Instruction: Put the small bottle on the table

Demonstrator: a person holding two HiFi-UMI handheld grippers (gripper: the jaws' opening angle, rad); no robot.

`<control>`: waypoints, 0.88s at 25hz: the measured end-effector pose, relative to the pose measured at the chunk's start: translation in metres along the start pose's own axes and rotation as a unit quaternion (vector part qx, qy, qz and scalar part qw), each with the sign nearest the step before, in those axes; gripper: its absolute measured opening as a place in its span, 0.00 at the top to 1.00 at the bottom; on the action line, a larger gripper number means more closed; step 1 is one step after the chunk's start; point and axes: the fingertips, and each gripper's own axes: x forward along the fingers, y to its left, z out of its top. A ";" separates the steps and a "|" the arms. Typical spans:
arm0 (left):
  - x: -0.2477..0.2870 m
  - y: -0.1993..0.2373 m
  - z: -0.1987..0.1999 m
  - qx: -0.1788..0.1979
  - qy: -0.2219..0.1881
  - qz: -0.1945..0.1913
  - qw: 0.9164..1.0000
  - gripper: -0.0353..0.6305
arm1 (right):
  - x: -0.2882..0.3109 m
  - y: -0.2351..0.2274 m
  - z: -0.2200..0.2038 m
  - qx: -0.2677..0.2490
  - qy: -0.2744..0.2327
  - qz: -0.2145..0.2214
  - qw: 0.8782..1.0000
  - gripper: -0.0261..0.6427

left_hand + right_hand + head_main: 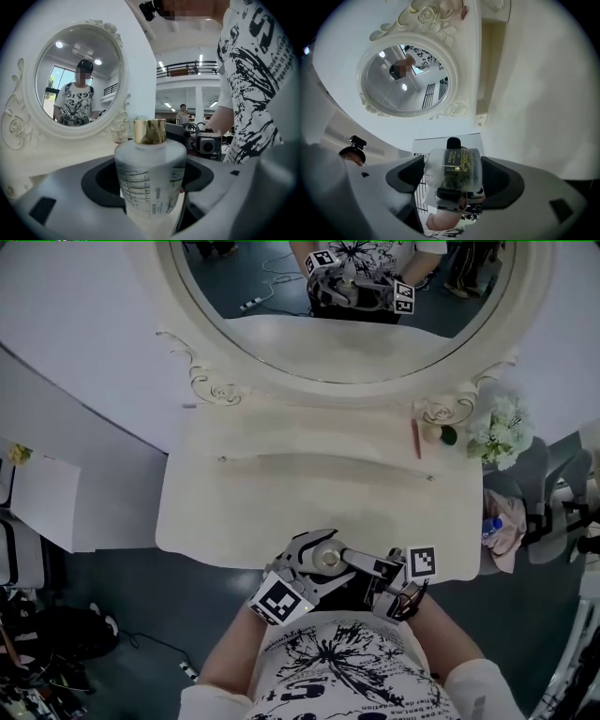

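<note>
Off the table (pixel 309 493) front: gripping gold-cap bottle (pixel 150 154) in left gripper (pixel 150 182), black-cap bottle (pixel 457 166) in right gripper (pixel 454 182). Not yet placed (seemingly all left).

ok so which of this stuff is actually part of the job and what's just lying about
Job: gold-capped bottle, held in left gripper; black-capped small bottle, held in right gripper; table.
Lying about: thin red stick, flowers, mirror.
</note>
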 end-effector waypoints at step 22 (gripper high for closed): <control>0.055 0.062 -0.117 -0.008 0.106 -0.007 0.994 0.42 | -0.022 -0.114 0.074 0.001 -0.084 -0.181 0.980 0.39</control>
